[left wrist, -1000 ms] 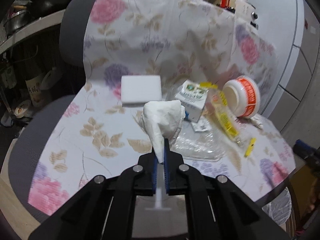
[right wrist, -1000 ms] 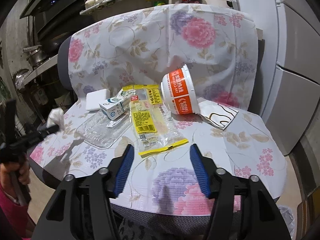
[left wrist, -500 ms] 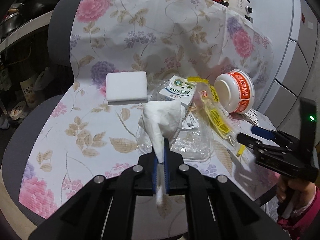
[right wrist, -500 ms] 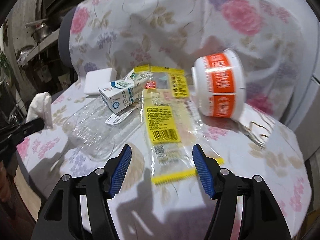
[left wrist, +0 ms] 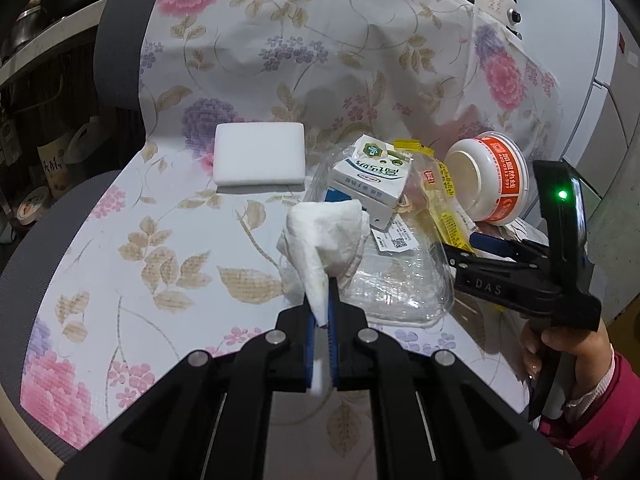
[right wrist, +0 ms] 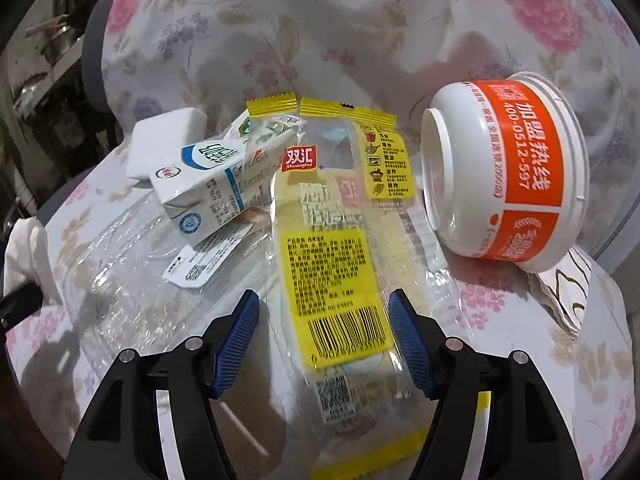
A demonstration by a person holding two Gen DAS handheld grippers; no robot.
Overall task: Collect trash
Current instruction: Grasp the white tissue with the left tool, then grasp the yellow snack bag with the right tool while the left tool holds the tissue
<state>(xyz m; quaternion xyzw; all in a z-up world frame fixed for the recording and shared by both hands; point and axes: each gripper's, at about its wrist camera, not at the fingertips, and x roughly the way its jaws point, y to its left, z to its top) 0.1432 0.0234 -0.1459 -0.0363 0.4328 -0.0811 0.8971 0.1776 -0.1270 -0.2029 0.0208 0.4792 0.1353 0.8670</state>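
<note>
Wrapper (right wrist: pixel 332 276): flat yellow-and-clear film lying on the cloth-covered chair seat (left wrist: pixel 132 248); judged light, limp, slippery; best pinched at its near edge.
Right gripper (right wrist: pixel 324 336): wide apart, just opening, straddling the wrapper without touching.
Left gripper (left wrist: pixel 322 320): clamped on a soft crumpled tissue (left wrist: pixel 324 240).
Neighbours: milk carton (right wrist: pixel 204 188), tipped bowl (right wrist: pixel 504 176).

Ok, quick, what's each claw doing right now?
Left claw: shut on the crumpled tissue.
Right claw: open, just widened, straddling the yellow wrapper.
</note>
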